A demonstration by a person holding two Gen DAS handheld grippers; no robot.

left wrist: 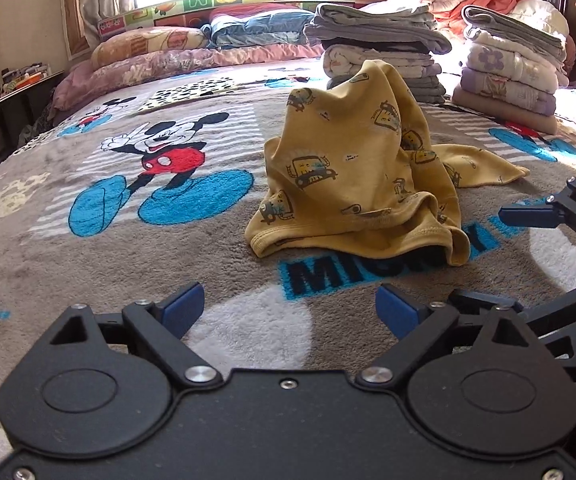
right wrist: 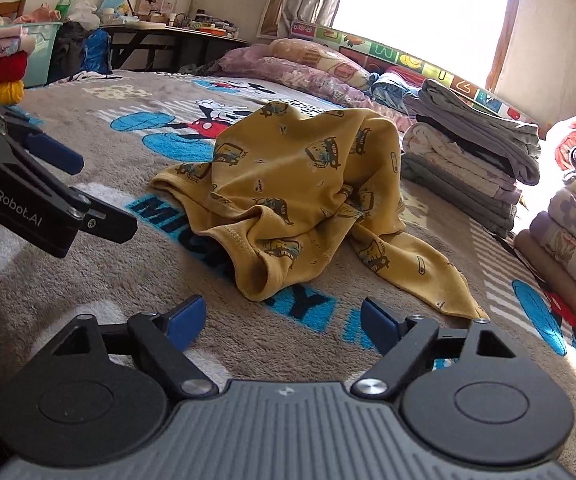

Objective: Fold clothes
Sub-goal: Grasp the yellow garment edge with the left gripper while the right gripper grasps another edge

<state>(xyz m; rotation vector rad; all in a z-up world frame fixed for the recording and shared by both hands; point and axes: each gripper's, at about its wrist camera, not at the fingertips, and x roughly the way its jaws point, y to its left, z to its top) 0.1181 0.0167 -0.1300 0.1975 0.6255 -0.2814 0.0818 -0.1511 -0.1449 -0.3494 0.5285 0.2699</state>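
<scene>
Crumpled yellow cotton garment (left wrist: pixel 351 168) peaked on fuzzy blanket (left wrist: pixel 88 280), both tools (left wrist: pixel 289 310) (right wrist: pixel 284 320) spread apart, empty

soft matt cotton garment (left wrist: pixel 347 168) on a fuzzy fleece blanket (left wrist: pixel 88 264).

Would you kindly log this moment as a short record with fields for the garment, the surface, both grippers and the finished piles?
garment: yellow printed garment, crumpled in a heap, not yet folded
surface: cartoon-print blanket on a bed
left gripper: open, holding nothing, short of the garment
right gripper: open, holding nothing, near the garment's hem
contact: neither gripper touches the garment
folded stacks: grey and white stack behind the garment; floral stack to its right
</scene>
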